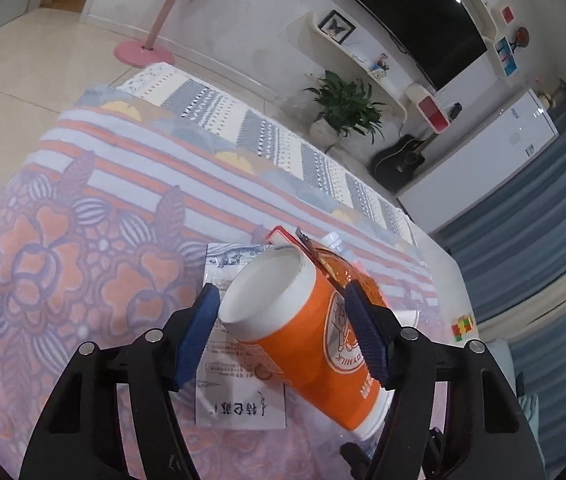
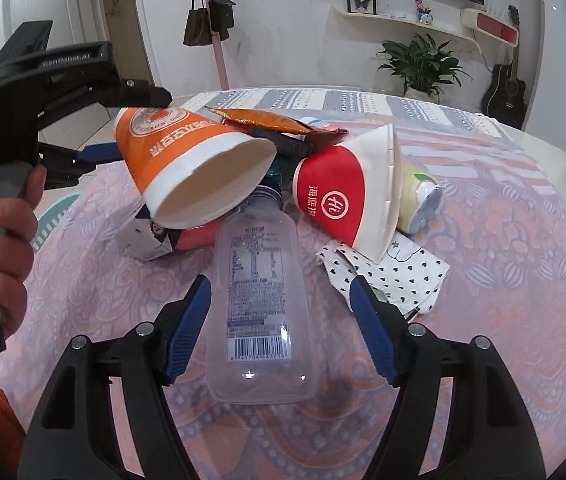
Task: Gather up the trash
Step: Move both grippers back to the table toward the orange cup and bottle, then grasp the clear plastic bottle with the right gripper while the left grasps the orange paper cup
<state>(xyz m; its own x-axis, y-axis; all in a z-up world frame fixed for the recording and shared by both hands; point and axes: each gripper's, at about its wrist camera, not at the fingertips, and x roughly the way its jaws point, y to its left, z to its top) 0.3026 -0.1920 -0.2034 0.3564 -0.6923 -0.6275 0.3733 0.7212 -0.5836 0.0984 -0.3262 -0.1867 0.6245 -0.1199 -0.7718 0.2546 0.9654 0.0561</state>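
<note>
**Both grippers at the trash pile; cup and bottle bracketed**

Left gripper point(image 1: 283, 320): in the left wrist view, lower centre, its jaws stand either side of the orange paper cup point(image 1: 307, 340). The right pad lies against the cup wall; the left pad looks just beside the rim, so a firm grip is not confirmed. The cup appears tilted, resting over a white printed packet point(image 1: 239, 392).

Right gripper point(image 2: 279, 292): jaws open, straddling the clear plastic bottle point(image 2: 259, 300), which lies on the patterned tablecloth point(image 2: 503, 280) at lower centre. Neither pad touches it.

Remaining pile, centre of the right wrist view: red paper cup point(image 2: 335, 196), foil wrapper point(image 2: 275, 124), dotted paper point(image 2: 399, 276).

Assessment: pick-up step, early in the task. Next move calls for closing on each item gently, since cup and bottle will likely crush, then lifting clear.
</note>
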